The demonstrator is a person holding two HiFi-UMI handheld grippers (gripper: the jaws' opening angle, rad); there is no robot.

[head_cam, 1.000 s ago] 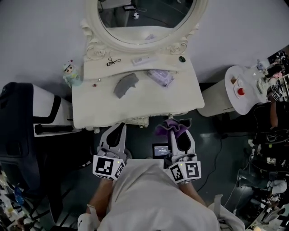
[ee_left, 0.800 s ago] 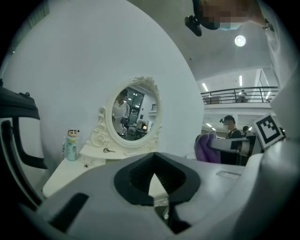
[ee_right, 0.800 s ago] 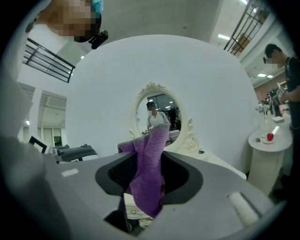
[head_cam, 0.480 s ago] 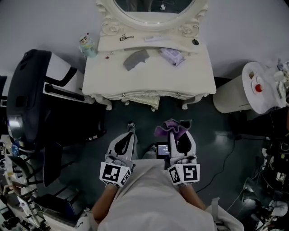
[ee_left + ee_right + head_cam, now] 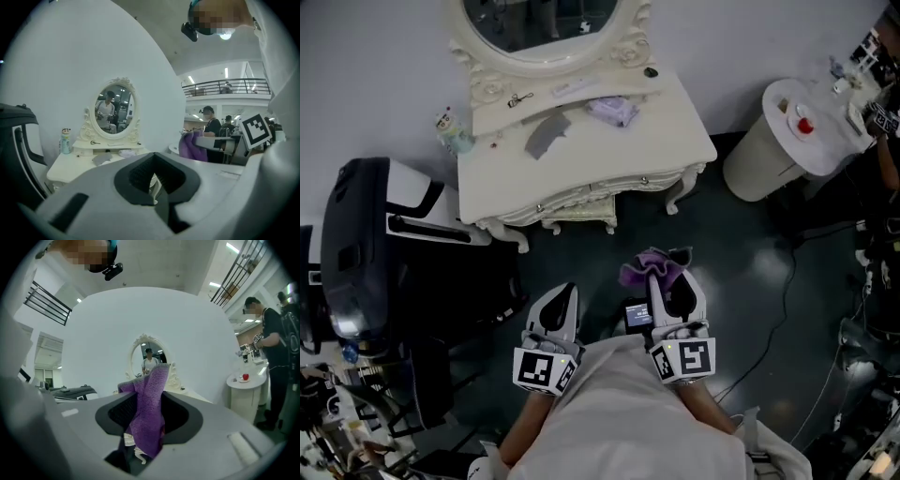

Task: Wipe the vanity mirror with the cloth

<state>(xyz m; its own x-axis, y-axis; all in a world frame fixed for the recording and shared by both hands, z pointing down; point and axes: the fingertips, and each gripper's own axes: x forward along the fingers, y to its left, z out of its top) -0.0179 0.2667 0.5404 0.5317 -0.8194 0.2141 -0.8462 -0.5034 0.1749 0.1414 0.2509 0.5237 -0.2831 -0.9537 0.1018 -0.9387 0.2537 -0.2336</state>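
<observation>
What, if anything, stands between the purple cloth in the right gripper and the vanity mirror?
Nothing visible does. Only open floor lies between the purple cloth, clamped in the right gripper, and the vanity table. The grey cloth and lilac pouch lie below the vanity mirror.

— Any writing to read here?
— None. The cubes on the left gripper [image 5: 565, 292] and the right gripper [image 5: 672, 292] carry only black-and-white square markers, no letters or digits.
— And the small screen [image 5: 637, 315] between them?
— Lit, but too small and blurred to read.
</observation>
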